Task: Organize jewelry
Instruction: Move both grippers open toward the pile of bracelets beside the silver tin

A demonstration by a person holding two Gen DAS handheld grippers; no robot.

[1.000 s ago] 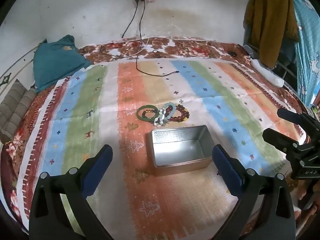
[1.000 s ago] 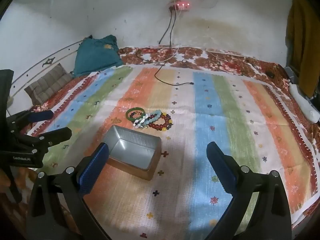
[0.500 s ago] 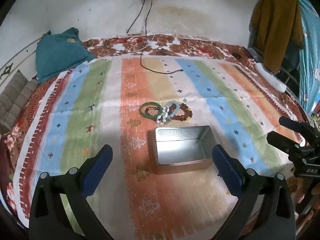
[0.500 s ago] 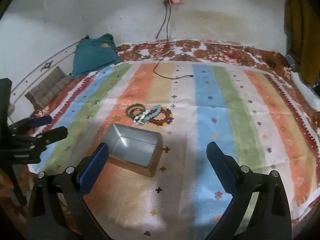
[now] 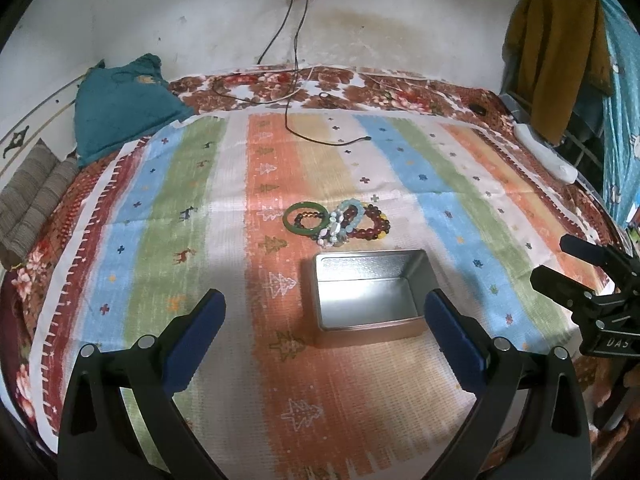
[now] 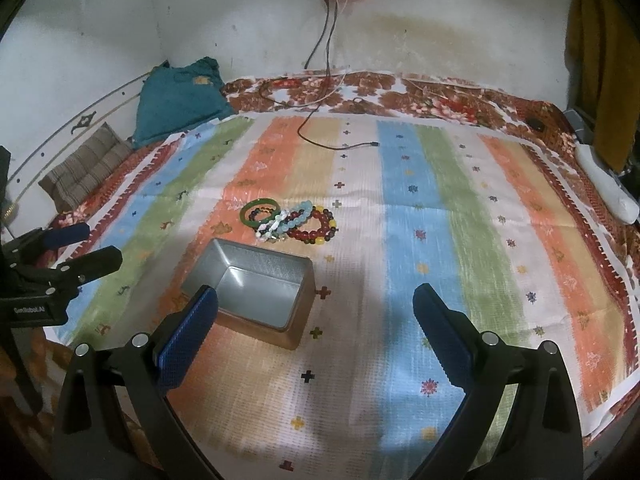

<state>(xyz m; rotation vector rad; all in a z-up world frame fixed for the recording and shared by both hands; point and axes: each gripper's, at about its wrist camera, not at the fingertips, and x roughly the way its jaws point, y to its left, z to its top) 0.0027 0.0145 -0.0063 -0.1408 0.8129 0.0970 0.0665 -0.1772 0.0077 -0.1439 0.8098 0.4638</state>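
A: Where's everything?
B: Left gripper (image 5: 322, 314) and right gripper (image 6: 316, 306) hang spread, holding nothing. The bracelets (image 5: 338, 222) lie heaped on the bed (image 5: 460, 208), just beyond the empty tin (image 5: 366, 290).
A: Advice?
B: Take the green bangle (image 5: 304, 218) at the heap's left edge first.

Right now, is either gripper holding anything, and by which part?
Nothing is held. The left gripper and right gripper are both open with nothing between their fingers; the bracelets lie on the cloth beyond the empty tin.
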